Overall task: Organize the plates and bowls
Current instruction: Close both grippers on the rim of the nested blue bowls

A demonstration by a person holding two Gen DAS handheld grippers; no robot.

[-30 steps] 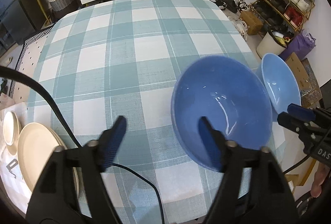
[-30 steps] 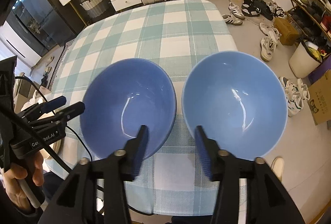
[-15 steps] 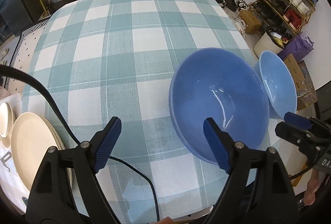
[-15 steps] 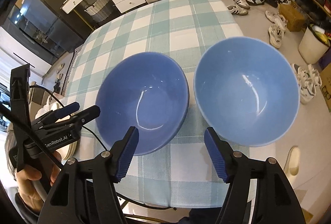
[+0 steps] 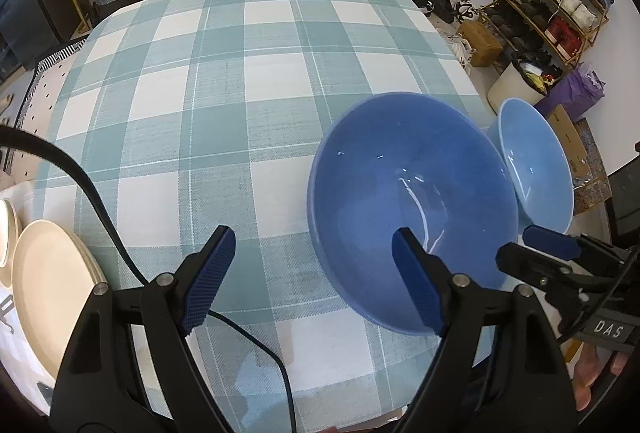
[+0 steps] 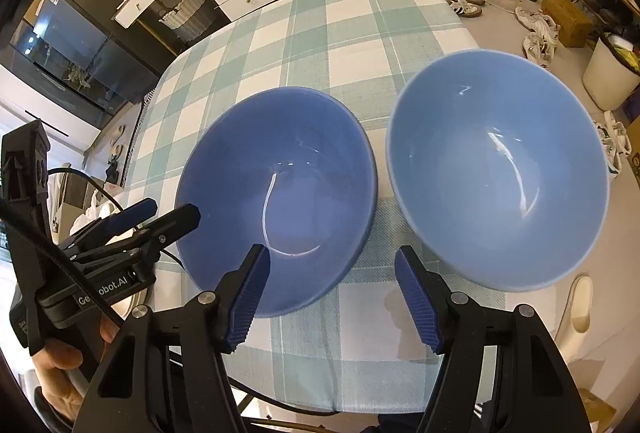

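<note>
Two bowls stand side by side near the front edge of the checked table [image 5: 200, 93]: a dark blue bowl [image 5: 408, 201] [image 6: 280, 193] and, to its right, a light blue bowl [image 5: 532, 169] [image 6: 496, 173]. My left gripper [image 5: 313, 237] hangs open above the cloth. Its right finger lies over the dark bowl's near rim in the picture and its pads press on nothing. My right gripper [image 6: 332, 251] is open above the gap between the two bowls, with only cloth and the dark bowl's rim below it. Cream plates [image 5: 44, 281] lie stacked off the table's left side.
A black cable [image 5: 100, 201] trails over the table's near left corner. In the right wrist view a hand holds the left gripper [image 6: 160, 213] at the left. A shoe rack [image 5: 552, 5], a white bin [image 6: 608, 73] and loose shoes [image 6: 540, 33] are to the right.
The right gripper's jaws have spread wider and it has sunk a little toward the bowls. The left gripper's jaws stand slightly wider. Both bowls have stayed in place.
</note>
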